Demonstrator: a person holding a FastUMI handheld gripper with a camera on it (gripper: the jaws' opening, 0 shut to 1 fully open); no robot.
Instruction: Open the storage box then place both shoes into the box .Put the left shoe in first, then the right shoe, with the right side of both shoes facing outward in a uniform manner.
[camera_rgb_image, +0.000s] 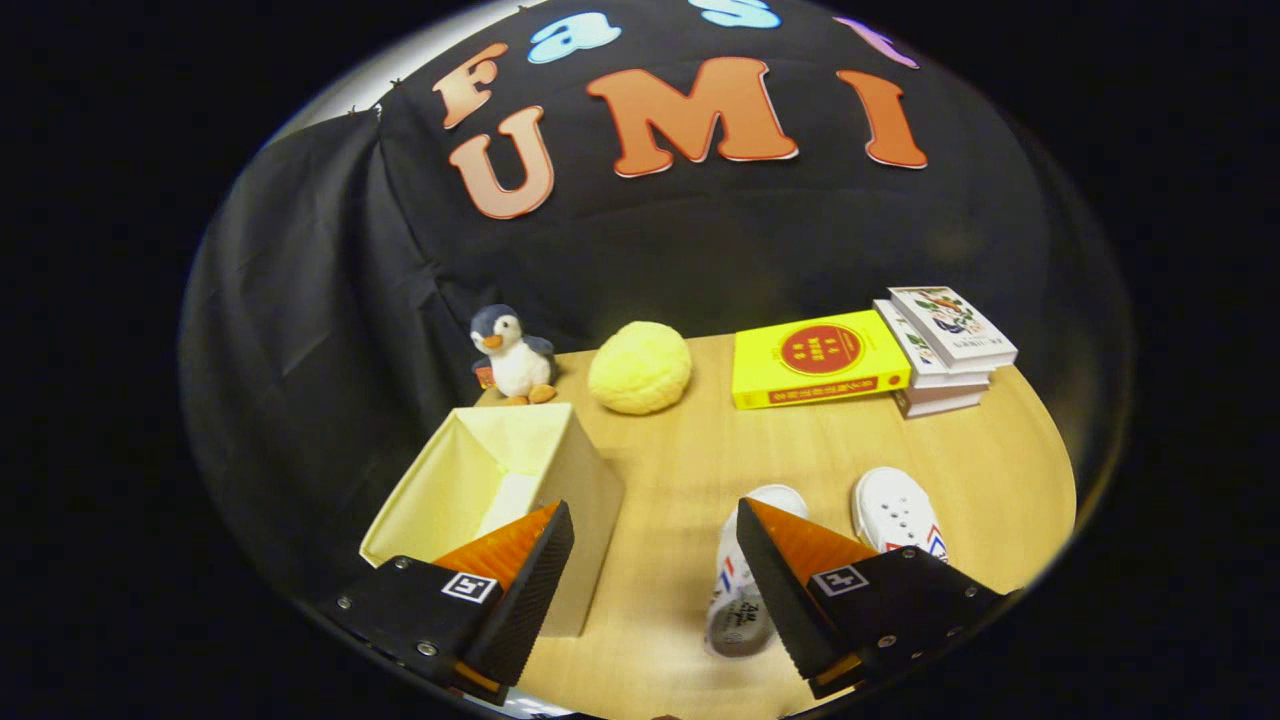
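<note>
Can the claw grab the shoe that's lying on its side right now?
Probably yes. The claw is open, its fingers spread wide and holding nothing. The tipped shoe lies on the table just by the right finger, with bare wood around it. The open box sits off beside the left finger.

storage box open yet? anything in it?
Open: the storage box shows its pale inside, no lid over it. No shoe visible inside; both white shoes lie on the table. Tongs open, holding nothing.
</note>
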